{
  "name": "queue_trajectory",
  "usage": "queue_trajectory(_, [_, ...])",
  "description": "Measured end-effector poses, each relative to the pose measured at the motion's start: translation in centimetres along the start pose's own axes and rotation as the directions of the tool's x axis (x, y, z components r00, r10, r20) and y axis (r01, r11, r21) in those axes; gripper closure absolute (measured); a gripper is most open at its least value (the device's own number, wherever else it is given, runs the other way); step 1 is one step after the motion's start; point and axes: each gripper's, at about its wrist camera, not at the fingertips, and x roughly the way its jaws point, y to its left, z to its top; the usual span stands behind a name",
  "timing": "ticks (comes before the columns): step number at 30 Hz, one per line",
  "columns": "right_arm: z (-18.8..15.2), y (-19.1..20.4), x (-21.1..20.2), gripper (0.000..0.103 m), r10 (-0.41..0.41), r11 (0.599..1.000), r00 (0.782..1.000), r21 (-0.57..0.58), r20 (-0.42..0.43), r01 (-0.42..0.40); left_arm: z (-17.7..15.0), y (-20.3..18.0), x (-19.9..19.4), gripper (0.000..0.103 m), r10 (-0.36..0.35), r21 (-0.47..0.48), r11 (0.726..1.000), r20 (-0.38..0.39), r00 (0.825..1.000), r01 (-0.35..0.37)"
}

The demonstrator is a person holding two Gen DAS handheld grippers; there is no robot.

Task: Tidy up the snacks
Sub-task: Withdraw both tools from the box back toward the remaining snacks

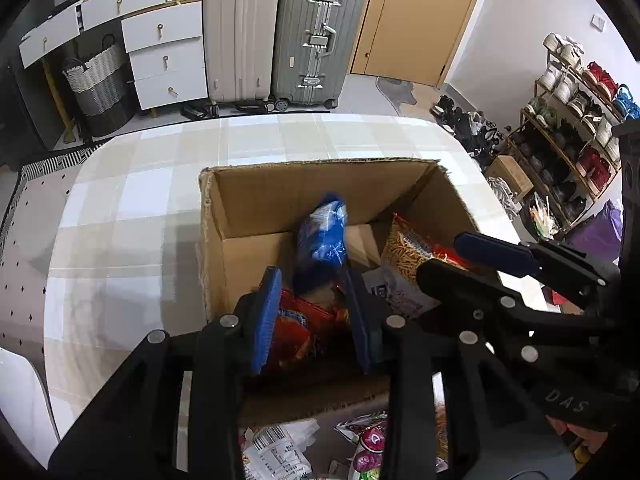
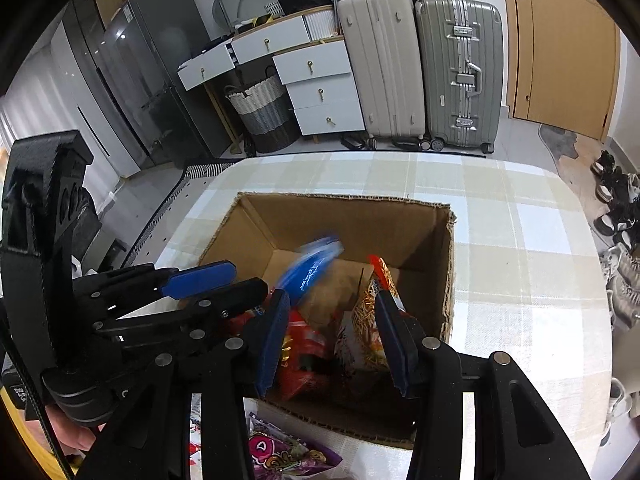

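Observation:
An open cardboard box stands on the checked table. Inside lie a red snack bag and a bag of yellow sticks. A blue snack bag is blurred in mid-air inside the box, free of both grippers. My left gripper is open above the box, jaws apart and empty. My right gripper is open and empty over the box's near right side.
Loose snack packets lie on the table in front of the box: a white one and a pink-purple one. Behind the table are suitcases, white drawers, a woven basket and a shoe rack.

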Motion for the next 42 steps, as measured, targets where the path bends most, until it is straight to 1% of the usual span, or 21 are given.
queue_trajectory(2, [0.1,0.0,-0.3,0.058,0.002,1.000,1.000,-0.001,0.007,-0.002,0.1,0.1,-0.6,0.069,0.003,-0.005,1.000,0.006,1.000,-0.003])
queue_trajectory(5, [0.2,0.1,-1.1,0.058,-0.004,1.000,1.000,-0.010,0.017,0.004,0.0,0.3,-1.8,0.053,0.021,-0.018,1.000,0.020,1.000,-0.020])
queue_trajectory(6, [0.2,0.2,-1.5,0.058,-0.006,1.000,1.000,-0.011,0.022,0.007,-0.1,0.4,-2.3,0.051,0.023,-0.020,1.000,0.027,0.999,-0.023])
queue_trajectory(8, [0.1,0.3,-2.4,0.058,-0.009,1.000,0.999,-0.008,0.033,0.009,-0.4,0.6,-3.7,0.050,0.033,-0.024,0.999,0.046,0.998,-0.032])
queue_trajectory(10, [-0.1,0.4,-3.6,0.058,-0.012,1.000,0.999,-0.002,0.045,0.012,-0.9,0.7,-5.0,0.045,0.043,-0.031,0.999,0.052,0.998,-0.041])
queue_trajectory(12, [-0.4,0.7,-5.1,0.058,-0.011,1.000,0.998,-0.001,0.058,0.011,-1.6,0.8,-6.7,0.036,0.048,-0.039,0.998,0.073,0.996,-0.045])
queue_trajectory(15, [-1.1,1.2,-7.6,0.056,-0.012,1.000,0.996,-0.004,0.085,0.013,-3.1,0.6,-9.8,0.025,0.063,-0.047,0.997,0.118,0.991,-0.058])
queue_trajectory(18, [-2.1,2.0,-10.5,0.053,-0.008,1.000,0.993,-0.014,0.117,0.010,-4.4,0.3,-12.4,0.023,0.072,-0.045,0.997,0.145,0.987,-0.066])
queue_trajectory(19, [-2.5,2.3,-11.4,0.053,-0.009,1.000,0.992,-0.020,0.125,0.012,-5.2,0.0,-13.7,0.022,0.107,-0.046,0.994,0.151,0.983,-0.101])
queue_trajectory(20, [-2.9,2.8,-12.5,0.053,-0.015,0.999,0.991,-0.029,0.135,0.019,-5.6,-0.2,-14.4,0.022,0.123,-0.045,0.992,0.152,0.981,-0.118])
queue_trajectory(25, [-4.7,4.4,-17.2,0.052,-0.012,0.999,0.983,-0.042,0.185,0.020,-8.5,-0.9,-19.1,0.021,0.146,-0.047,0.989,0.175,0.974,-0.139])
queue_trajectory(28, [-5.8,5.4,-19.8,0.047,-0.002,0.999,0.976,-0.042,0.218,0.012,-10.5,-1.1,-22.1,0.017,0.184,-0.074,0.982,0.211,0.960,-0.172])
queue_trajectory(31, [-7.2,6.4,-22.2,0.035,0.008,0.999,0.965,-0.042,0.261,0.003,-12.9,-1.5,-25.2,0.014,0.207,-0.079,0.978,0.264,0.942,-0.193])
queue_trajectory(32, [-8.0,6.9,-23.2,0.031,0.019,0.999,0.959,-0.042,0.282,-0.007,-13.8,-1.5,-26.3,0.011,0.214,-0.083,0.977,0.289,0.933,-0.198])
queue_trajectory(33, [-8.6,7.1,-23.9,0.029,0.028,0.999,0.954,-0.045,0.297,-0.015,-14.8,-1.6,-27.3,0.002,0.217,-0.087,0.976,0.308,0.926,-0.200])
queue_trajectory(35, [-10.1,7.8,-25.2,0.025,0.043,0.998,0.945,-0.056,0.325,-0.026,-16.5,-1.8,-28.9,0.001,0.212,-0.092,0.977,0.343,0.915,-0.192])
queue_trajectory(36, [-10.8,8.2,-25.7,0.020,0.047,0.998,0.940,-0.064,0.338,-0.027,-17.6,-1.9,-29.7,0.001,0.207,-0.092,0.978,0.360,0.910,-0.186])
queue_trajectory(37, [-11.6,8.6,-26.0,0.017,0.048,0.997,0.936,-0.073,0.349,-0.025,-17.9,-1.9,-29.8,0.001,0.207,-0.093,0.978,0.366,0.907,-0.185])
queue_trajectory(39, [-13.3,9.5,-26.8,0.011,0.043,0.996,0.924,-0.088,0.380,-0.010,-20.0,-2.1,-30.8,0.001,0.212,-0.096,0.977,0.387,0.897,-0.189])
queue_trajectory(41, [-15.3,10.1,-27.4,0.008,0.038,0.995,0.912,-0.103,0.409,0.004,-21.7,-2.4,-31.4,0.001,0.215,-0.092,0.977,0.404,0.889,-0.194])
queue_trajectory(42, [-16.4,10.3,-27.7,0.005,0.034,0.994,0.904,-0.106,0.427,0.012,-22.6,-2.5,-31.8,0.001,0.221,-0.089,0.975,0.417,0.882,-0.202])
